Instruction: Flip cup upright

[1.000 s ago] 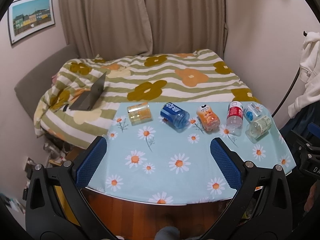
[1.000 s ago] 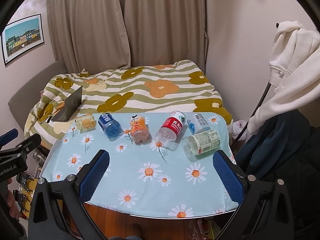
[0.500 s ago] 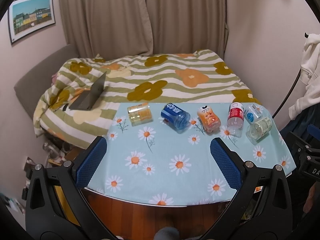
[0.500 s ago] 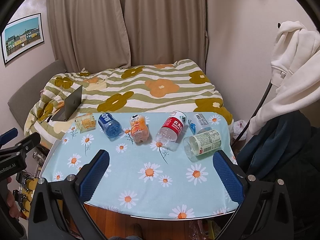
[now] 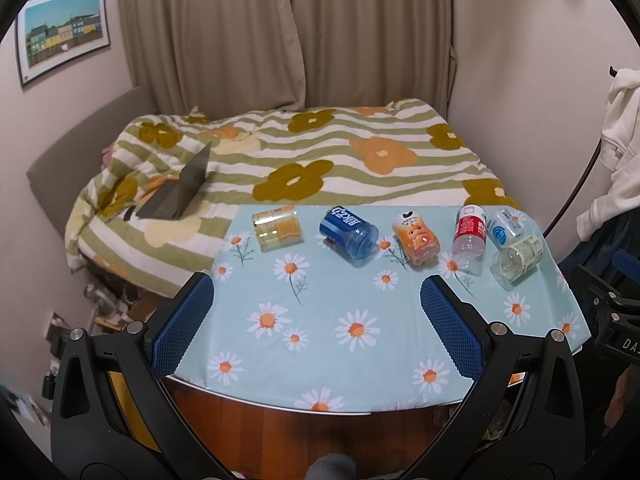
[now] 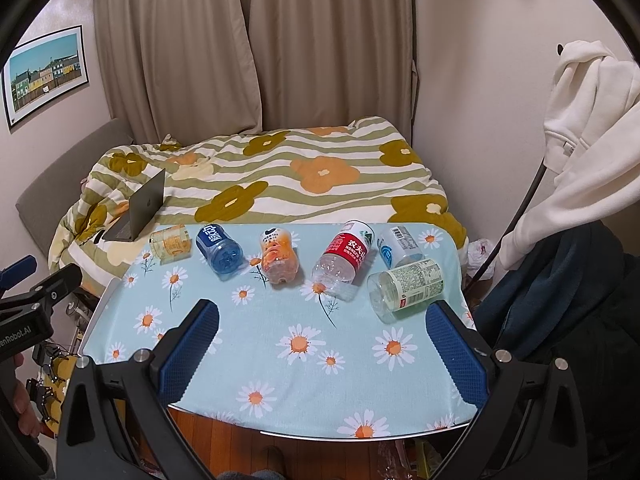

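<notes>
Six cut-down plastic bottle cups lie on their sides in a row along the far edge of the worktop (image 6: 280, 360), from the yellow cup (image 5: 277, 229) at the left through the blue cup (image 5: 349, 231), orange cup (image 5: 417, 240), red-labelled cup (image 6: 345, 256) and white-and-blue cup (image 6: 400, 245) to the pale green cup (image 6: 406, 286) at the right, which lies nearest the right gripper (image 6: 320, 350). They look empty, so probably light, thin-walled, easily squashed and apt to roll, best pinched gently across the body near the stiffer base. Both the right gripper and the left gripper (image 5: 316, 324) hang over the near edge, well short of the row, with fingers (image 5: 452, 326) spread wide and holding nothing
</notes>
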Demonstrator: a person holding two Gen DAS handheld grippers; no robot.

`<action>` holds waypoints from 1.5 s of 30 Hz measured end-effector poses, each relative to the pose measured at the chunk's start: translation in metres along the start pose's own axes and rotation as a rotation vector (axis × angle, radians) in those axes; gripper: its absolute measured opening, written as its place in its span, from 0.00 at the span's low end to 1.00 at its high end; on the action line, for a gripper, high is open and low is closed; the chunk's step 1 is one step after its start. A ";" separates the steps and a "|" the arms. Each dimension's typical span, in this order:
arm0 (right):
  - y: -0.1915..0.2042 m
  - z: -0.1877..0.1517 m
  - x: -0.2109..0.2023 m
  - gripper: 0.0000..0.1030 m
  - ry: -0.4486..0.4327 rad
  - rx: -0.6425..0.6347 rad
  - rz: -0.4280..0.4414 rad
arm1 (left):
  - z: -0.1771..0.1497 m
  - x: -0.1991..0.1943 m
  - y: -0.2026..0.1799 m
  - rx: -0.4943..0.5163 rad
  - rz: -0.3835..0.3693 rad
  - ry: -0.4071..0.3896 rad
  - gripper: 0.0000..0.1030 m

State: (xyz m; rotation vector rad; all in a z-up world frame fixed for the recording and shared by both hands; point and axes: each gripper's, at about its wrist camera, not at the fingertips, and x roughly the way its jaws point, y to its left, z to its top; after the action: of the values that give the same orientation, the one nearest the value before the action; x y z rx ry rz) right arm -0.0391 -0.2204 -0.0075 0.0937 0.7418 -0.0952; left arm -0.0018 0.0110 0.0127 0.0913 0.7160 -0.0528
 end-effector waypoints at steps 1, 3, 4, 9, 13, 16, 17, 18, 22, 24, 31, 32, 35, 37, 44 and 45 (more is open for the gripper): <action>0.000 0.000 0.000 1.00 0.000 -0.001 0.000 | 0.000 0.000 0.000 0.000 0.000 0.000 1.00; 0.000 0.000 0.000 1.00 -0.001 -0.002 -0.002 | 0.000 0.000 0.000 0.000 0.000 0.000 1.00; -0.001 0.000 0.001 1.00 0.000 -0.001 0.000 | 0.000 0.000 0.000 0.000 0.000 0.000 1.00; 0.000 0.001 0.000 1.00 0.000 -0.002 0.000 | 0.000 0.000 0.000 -0.002 0.000 -0.001 1.00; 0.000 0.002 0.000 1.00 -0.002 -0.002 0.000 | 0.002 0.001 0.000 -0.003 0.000 -0.003 1.00; 0.001 0.002 0.000 1.00 -0.003 -0.005 -0.001 | 0.003 0.001 0.000 -0.001 0.001 -0.004 1.00; 0.001 0.002 0.000 1.00 -0.003 -0.004 0.000 | 0.004 0.002 0.000 -0.001 0.001 -0.004 1.00; 0.001 0.002 0.000 1.00 -0.001 -0.004 0.001 | 0.005 0.003 0.000 -0.002 0.000 -0.002 1.00; 0.007 0.005 -0.002 1.00 0.010 -0.007 0.013 | 0.011 0.008 0.005 -0.005 -0.018 0.010 1.00; 0.011 0.009 0.000 1.00 0.021 -0.006 0.006 | 0.016 0.014 0.011 -0.002 -0.021 0.016 1.00; 0.018 0.026 0.027 1.00 0.057 0.047 -0.013 | 0.030 0.045 0.031 0.033 -0.046 0.048 1.00; 0.018 0.029 0.032 1.00 0.064 0.056 -0.016 | 0.032 0.052 0.033 0.042 -0.055 0.057 1.00; 0.019 0.036 0.051 1.00 0.088 0.089 -0.019 | 0.035 0.070 0.041 0.067 -0.074 0.077 1.00; 0.019 0.042 0.064 1.00 0.104 0.107 -0.029 | 0.036 0.082 0.044 0.078 -0.081 0.094 1.00; 0.005 0.059 0.122 1.00 0.199 0.143 -0.051 | 0.032 0.124 0.044 0.075 -0.094 0.179 1.00; 0.002 0.061 0.131 1.00 0.212 0.145 -0.055 | 0.031 0.129 0.044 0.073 -0.091 0.187 1.00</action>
State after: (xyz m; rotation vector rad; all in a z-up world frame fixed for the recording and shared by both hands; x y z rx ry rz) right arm 0.0976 -0.2328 -0.0514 0.2240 0.9495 -0.1934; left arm 0.1192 0.0490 -0.0456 0.1350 0.9051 -0.1594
